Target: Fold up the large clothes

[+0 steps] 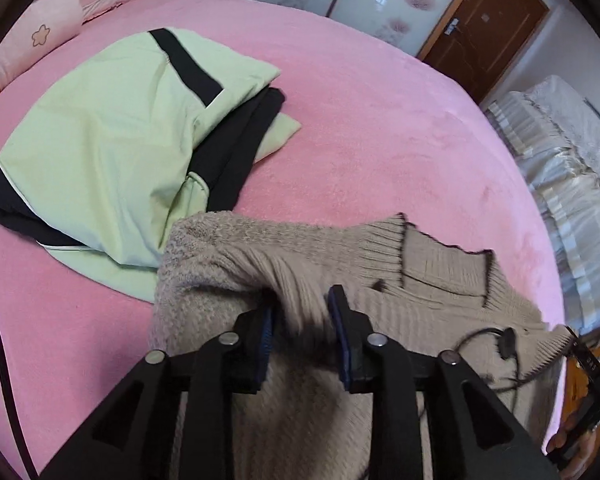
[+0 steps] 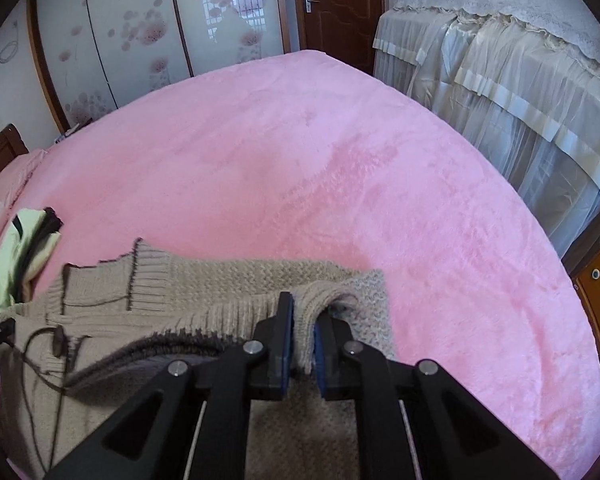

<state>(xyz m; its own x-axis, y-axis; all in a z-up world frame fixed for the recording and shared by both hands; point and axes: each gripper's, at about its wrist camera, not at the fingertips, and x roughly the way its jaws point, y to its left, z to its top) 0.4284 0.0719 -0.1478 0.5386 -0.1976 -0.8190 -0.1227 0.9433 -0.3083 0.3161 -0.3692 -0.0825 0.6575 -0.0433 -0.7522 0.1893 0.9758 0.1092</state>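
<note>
A beige knit sweater (image 1: 440, 280) with dark trim lies on the pink bed (image 1: 380, 140); it also shows in the right wrist view (image 2: 204, 280). My left gripper (image 1: 300, 304) has a bunched fold of the sweater between its blue pads, with the jaws partly apart. My right gripper (image 2: 304, 312) is shut on a fold of the sweater near its right edge. The right gripper's edge shows at the far right of the left wrist view (image 1: 592, 368).
A folded light green and black garment (image 1: 112, 148) lies on the bed to the left, also in the right wrist view (image 2: 16, 256). Pink pillows (image 1: 40, 28) sit at the head. A cream-covered bed (image 2: 520, 80) stands to the right. A black cable (image 1: 0, 360) hangs at left.
</note>
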